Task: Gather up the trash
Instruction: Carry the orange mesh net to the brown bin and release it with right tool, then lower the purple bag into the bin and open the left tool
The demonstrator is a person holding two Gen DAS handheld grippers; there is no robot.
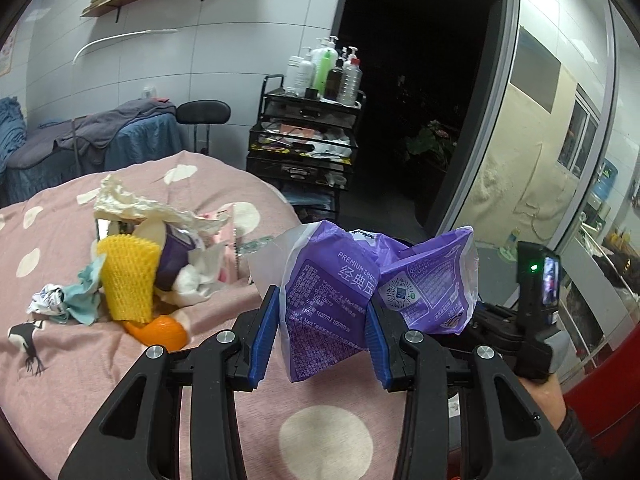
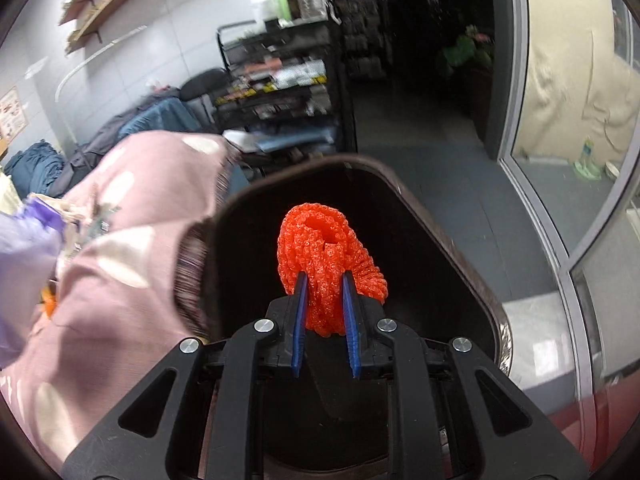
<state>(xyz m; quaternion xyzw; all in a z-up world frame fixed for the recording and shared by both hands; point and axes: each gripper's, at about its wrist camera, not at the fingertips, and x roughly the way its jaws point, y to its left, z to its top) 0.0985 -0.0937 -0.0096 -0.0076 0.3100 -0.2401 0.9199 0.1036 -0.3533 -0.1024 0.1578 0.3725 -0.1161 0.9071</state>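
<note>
Between the left tongs (image 1: 322, 322), a clamped purple packet (image 1: 332, 304) reads "PREMIUM"; right tongs (image 2: 324, 312) grip orange foam netting (image 2: 326, 256).

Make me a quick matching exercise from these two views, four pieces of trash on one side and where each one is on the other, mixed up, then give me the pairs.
Things:
1. purple wrapper
2. orange foam net
3. yellow foam net
4. orange peel

Places:
A. lying on the pink bedcover, in front of the pile
B. between the left gripper pads
C. standing in the pile
D. in the right gripper, above the bin

Pairs: 1-B, 2-D, 3-C, 4-A
</note>
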